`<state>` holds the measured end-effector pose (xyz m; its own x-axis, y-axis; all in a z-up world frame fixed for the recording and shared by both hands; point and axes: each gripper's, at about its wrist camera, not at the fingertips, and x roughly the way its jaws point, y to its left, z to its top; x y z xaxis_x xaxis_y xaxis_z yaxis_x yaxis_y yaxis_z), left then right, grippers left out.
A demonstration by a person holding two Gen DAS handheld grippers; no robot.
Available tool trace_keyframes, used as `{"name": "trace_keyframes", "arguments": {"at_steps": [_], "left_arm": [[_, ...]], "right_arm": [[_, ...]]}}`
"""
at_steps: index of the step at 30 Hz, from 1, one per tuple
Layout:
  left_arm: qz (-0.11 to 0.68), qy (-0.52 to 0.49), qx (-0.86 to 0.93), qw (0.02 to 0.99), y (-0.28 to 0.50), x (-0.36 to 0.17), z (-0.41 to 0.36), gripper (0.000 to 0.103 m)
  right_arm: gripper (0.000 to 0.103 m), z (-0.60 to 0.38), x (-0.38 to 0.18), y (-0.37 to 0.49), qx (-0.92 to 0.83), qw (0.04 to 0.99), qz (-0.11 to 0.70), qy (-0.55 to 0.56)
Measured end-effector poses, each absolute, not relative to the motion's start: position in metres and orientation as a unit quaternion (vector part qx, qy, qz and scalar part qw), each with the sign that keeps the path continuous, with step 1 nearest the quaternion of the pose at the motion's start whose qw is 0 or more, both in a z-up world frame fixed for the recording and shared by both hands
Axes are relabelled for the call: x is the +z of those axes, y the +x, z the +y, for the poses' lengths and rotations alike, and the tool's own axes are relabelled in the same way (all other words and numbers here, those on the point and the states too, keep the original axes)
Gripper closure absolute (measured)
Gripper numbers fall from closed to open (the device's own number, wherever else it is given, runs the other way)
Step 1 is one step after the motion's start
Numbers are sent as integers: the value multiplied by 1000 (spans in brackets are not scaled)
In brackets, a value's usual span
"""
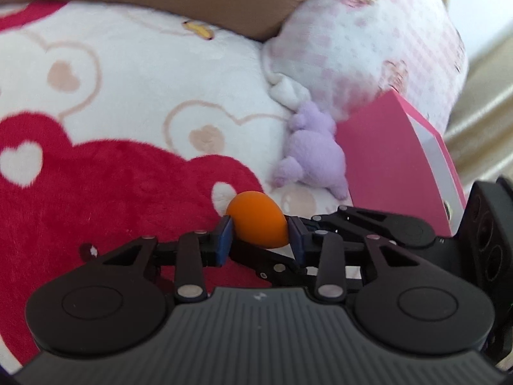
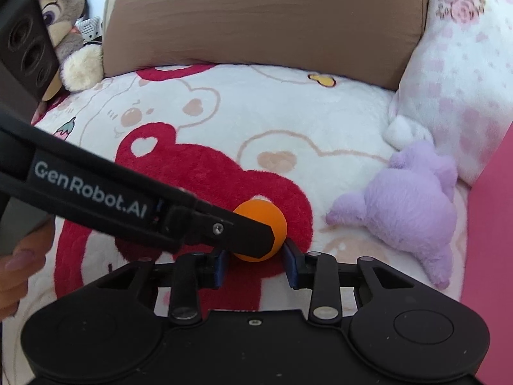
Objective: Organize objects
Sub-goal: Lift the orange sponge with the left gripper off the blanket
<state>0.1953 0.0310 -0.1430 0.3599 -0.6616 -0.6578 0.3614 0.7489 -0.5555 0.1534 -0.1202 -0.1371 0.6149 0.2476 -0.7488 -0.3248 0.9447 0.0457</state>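
Observation:
An orange ball (image 1: 258, 219) sits between the blue pads of my left gripper (image 1: 260, 235), which is shut on it above a red and white plush blanket (image 1: 112, 102). In the right wrist view the same ball (image 2: 267, 221) lies just ahead of my right gripper (image 2: 256, 263), whose fingers stand apart beside it. The left gripper's black finger (image 2: 224, 227) crosses in from the left and covers part of the ball. The right gripper's body (image 1: 384, 227) reaches in from the right in the left wrist view. A small purple plush toy (image 2: 407, 205) lies on the blanket to the right.
A brown cushion (image 2: 263, 16) stands at the back. A pink-patterned pillow (image 2: 455, 73) lies at right. A pink box (image 1: 394, 154) is at the right edge. A grey bunny plush (image 2: 64, 16) sits at far left.

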Motion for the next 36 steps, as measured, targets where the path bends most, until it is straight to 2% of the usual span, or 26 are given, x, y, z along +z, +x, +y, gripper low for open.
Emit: {"name": "trace_keyframes", "arguments": {"at_steps": [22, 36], "left_arm": [[500, -60, -319, 803, 144, -95, -5, 68], [493, -50, -313, 810, 96, -54, -16, 68]], "right_arm": [[63, -134, -97, 99, 153, 888, 435, -3], [61, -140, -57, 52, 168, 890, 423, -26]]}}
